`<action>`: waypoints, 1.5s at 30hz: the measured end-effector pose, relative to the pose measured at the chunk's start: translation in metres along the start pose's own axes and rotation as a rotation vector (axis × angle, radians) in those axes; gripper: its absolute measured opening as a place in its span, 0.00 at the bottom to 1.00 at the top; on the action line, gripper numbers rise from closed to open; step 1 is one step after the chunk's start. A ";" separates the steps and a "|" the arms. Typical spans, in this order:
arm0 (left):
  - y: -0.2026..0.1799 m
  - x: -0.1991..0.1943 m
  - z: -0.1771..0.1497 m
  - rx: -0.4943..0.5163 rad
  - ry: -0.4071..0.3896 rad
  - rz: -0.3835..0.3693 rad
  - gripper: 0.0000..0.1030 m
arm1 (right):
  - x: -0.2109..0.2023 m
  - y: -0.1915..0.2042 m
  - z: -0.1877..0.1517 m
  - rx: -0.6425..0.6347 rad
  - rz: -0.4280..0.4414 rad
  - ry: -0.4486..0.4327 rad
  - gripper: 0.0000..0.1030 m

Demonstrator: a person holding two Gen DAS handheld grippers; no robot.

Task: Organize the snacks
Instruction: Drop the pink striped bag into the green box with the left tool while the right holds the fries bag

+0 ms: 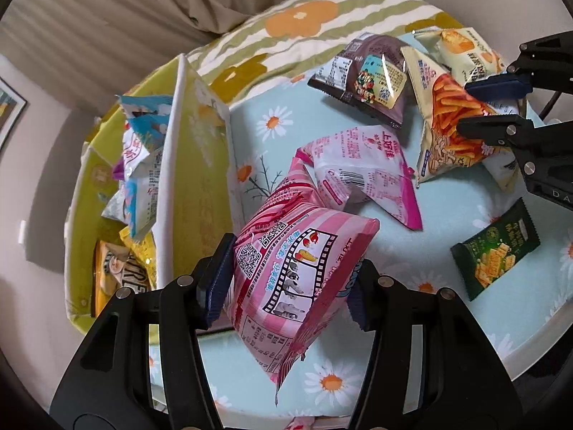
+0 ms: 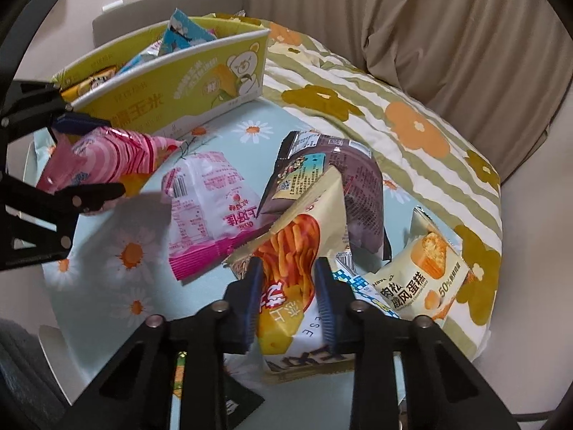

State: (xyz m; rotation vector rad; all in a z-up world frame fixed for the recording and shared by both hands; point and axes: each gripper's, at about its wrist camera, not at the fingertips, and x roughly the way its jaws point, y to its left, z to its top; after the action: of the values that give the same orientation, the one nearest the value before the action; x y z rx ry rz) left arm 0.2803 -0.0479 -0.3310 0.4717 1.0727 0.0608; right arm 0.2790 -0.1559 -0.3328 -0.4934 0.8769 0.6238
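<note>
Daisy-print table (image 1: 447,215); left tongs (image 1: 286,283) clamp pink bag (image 1: 297,272), right tongs (image 2: 288,297) clamp cheese-stick bag (image 2: 297,251).

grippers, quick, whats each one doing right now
Left gripper: closed on the pink striped snack bag, lifted off the table.
Right gripper: closed on the cream bag printed with orange sticks.

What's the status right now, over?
Left hand-held gripper clamps pink striped snack bag. Right hand-held gripper clamps cream cheese-stick bag. Yellow cardboard box unobstructed.
</note>
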 end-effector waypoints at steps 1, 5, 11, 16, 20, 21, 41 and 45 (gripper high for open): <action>0.000 -0.003 -0.001 -0.003 -0.006 0.001 0.50 | -0.002 0.000 0.000 0.004 -0.001 -0.001 0.24; -0.001 -0.014 -0.005 -0.018 -0.024 -0.002 0.50 | -0.013 0.001 -0.003 0.005 0.000 -0.029 0.24; -0.002 -0.021 -0.009 -0.037 -0.034 -0.014 0.50 | -0.015 0.010 -0.006 -0.092 -0.030 -0.012 0.63; -0.002 -0.020 -0.009 -0.049 -0.029 -0.015 0.50 | 0.011 0.020 -0.015 -0.200 -0.127 0.061 0.63; -0.001 -0.015 -0.006 -0.044 -0.026 -0.015 0.50 | 0.026 0.021 -0.022 -0.243 -0.173 0.073 0.63; -0.001 -0.014 -0.006 -0.044 -0.025 -0.015 0.50 | 0.029 0.020 -0.022 -0.242 -0.184 0.073 0.63; 0.031 -0.081 -0.002 -0.145 -0.157 -0.043 0.50 | -0.045 0.002 0.019 0.063 -0.118 -0.047 0.43; 0.071 -0.107 0.000 -0.231 -0.195 -0.090 0.50 | -0.080 0.004 0.047 0.153 -0.051 -0.096 0.43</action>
State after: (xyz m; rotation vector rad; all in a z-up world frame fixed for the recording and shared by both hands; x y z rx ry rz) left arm 0.2409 -0.0136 -0.2141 0.2156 0.8809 0.0575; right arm 0.2634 -0.1473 -0.2414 -0.3439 0.8118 0.5248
